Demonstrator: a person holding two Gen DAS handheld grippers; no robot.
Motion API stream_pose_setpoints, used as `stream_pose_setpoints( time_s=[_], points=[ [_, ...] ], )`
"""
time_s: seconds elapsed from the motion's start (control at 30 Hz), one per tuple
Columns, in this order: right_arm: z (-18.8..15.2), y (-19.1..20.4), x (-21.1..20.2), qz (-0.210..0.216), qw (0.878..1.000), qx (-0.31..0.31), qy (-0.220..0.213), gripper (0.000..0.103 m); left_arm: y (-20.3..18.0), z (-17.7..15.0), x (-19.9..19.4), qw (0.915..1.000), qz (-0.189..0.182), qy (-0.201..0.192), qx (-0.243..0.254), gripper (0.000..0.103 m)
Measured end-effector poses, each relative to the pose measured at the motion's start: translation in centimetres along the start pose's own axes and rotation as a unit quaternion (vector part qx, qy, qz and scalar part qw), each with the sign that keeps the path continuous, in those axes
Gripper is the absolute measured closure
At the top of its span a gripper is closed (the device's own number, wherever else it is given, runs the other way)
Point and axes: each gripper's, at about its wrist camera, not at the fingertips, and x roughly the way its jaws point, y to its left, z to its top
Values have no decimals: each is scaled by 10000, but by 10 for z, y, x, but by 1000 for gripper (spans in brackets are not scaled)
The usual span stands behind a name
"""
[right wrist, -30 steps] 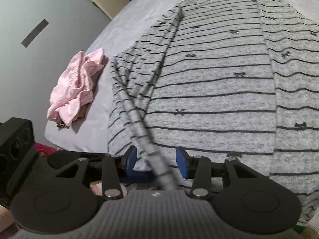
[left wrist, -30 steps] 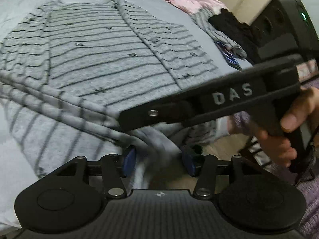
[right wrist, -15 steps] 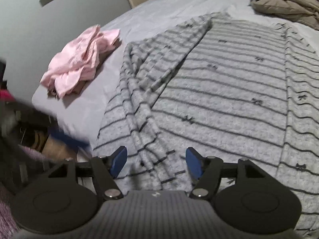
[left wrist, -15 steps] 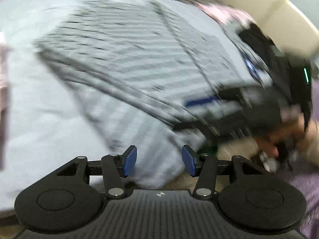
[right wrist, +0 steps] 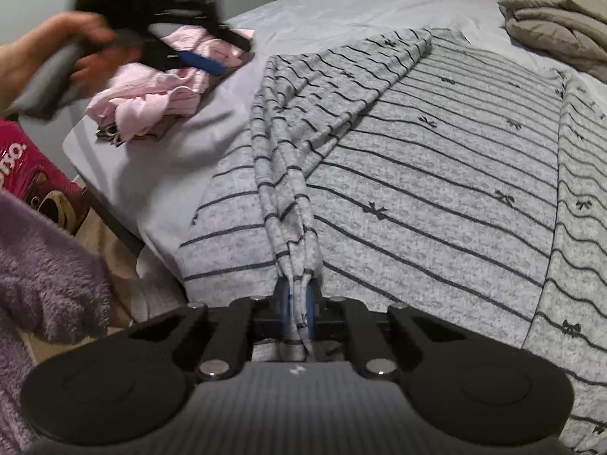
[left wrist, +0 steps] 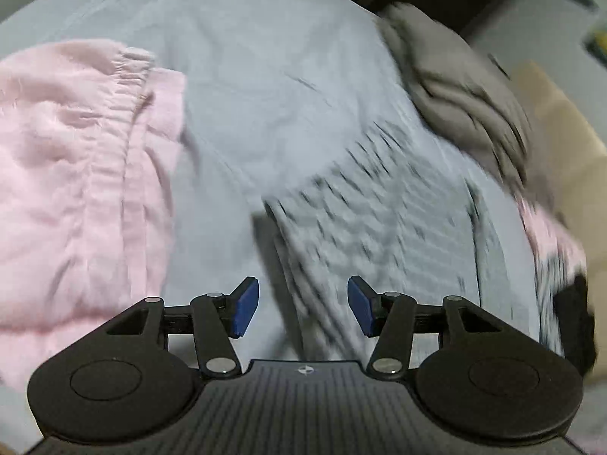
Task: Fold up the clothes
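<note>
Since a second ago the left gripper point(left wrist: 302, 305) has swung away from the striped top's near hem and now hovers over the bed point(left wrist: 265, 57) beside the pink garment point(left wrist: 76, 174), while the right gripper point(right wrist: 297, 305), open half a second ago, has closed. Its jaws are now pressed together, pinching a bunched fold of the grey striped top point(right wrist: 436, 174); the left jaws stand spread with nothing between them. The top lies spread flat on the bed, its long axis running straight away from the right gripper toward the folded taupe bedding point(right wrist: 557, 19) at the far end. From the pinched point, the gathered left side panel rises in a ridge and is laid diagonally over the body of the top, and the right panel is already turned inward along the opposite edge. In the right wrist view the left gripper point(right wrist: 197, 61) sits well off the top's left edge, over the pink garment, so the right hand is plainly nearer to the cloth. The top is a soft grey knit with thin dark stripes and small bow marks, limp and wrinkling where gathered. The left view is blurred.
</note>
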Motion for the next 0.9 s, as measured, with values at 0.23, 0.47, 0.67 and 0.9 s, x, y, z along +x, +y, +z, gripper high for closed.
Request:
stream_pose_setpoints(
  time_s=[0.23,0.47,0.67,0.9],
  points=[
    [5,-4,-14,639,9973,369,8,94,19,21,52,9974,-13,99,-712,65],
    [5,-3,-29,1351,9870,864,27,95,-5,27,45,9976,-561,-17,-406,101],
    [5,7,-46,1912,9758,1064,-37,95,-55,33,26,9936,-1103,-135,200,101],
    [-11,4,-60,2194,9649,1445,-13,95,-135,20,35,9812,-1530,74,1177,101]
  ],
)
